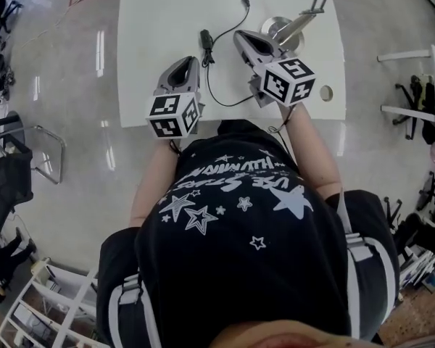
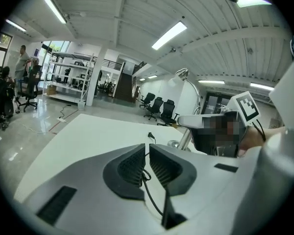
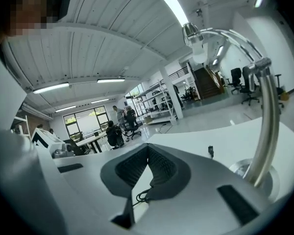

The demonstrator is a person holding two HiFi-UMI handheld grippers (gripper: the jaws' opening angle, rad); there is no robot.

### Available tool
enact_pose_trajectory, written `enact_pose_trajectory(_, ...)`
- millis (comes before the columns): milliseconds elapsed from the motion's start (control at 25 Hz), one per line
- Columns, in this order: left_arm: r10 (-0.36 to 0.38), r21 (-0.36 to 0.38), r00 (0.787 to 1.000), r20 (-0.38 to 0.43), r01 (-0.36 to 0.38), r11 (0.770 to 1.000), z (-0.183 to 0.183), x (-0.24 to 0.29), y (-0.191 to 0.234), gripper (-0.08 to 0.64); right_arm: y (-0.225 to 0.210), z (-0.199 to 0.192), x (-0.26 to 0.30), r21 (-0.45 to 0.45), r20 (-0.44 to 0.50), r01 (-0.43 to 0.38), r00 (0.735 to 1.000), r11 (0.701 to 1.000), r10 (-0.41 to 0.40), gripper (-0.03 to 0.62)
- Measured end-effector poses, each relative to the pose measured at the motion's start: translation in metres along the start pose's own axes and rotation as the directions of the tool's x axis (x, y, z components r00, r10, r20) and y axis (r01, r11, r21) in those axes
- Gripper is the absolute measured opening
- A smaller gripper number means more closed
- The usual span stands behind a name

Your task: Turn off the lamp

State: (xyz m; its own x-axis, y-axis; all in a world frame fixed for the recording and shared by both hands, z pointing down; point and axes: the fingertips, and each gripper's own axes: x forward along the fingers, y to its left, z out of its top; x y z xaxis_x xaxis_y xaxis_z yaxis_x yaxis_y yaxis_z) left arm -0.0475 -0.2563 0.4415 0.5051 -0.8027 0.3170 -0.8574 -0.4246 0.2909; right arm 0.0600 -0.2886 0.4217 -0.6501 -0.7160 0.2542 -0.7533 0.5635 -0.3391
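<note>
While both grippers hang above the white table (image 1: pixel 159 20), the lamp (image 1: pixel 304 19) stands there on its round metal base (image 1: pixel 275 27), its stem rising and curving overhead. Just left of that base, the right gripper (image 1: pixel 241 36) has its jaws pressed together with nothing between them; whether it touches the base is unclear. Further left of the base and nearer the person, the left gripper (image 1: pixel 191 61) is likewise closed and empty. Left of the base a black cable (image 1: pixel 219 93) loops across the tabletop between the two grippers, carrying a dark inline block (image 1: pixel 205 40), its plug end (image 1: pixel 245 1) lying beyond.
</note>
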Motion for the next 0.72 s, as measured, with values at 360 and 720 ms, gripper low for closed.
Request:
enact_pose_trajectory(360,0.135,0.026,0.985,-0.107,-0.133,0.991,-0.037,0.052,0.007,0.015,-0.039,-0.016,0.016,0.015,-0.065,-0.062,0.996,0.998,0.063,0.006)
enact_pose_trajectory(720,0.137,0.015,0.968,-0.209,-0.137,0.990,-0.052,0.068,0.020,0.152,-0.022,-0.027,0.044,0.029,-0.112,-0.128,0.985,0.991,0.131,0.006)
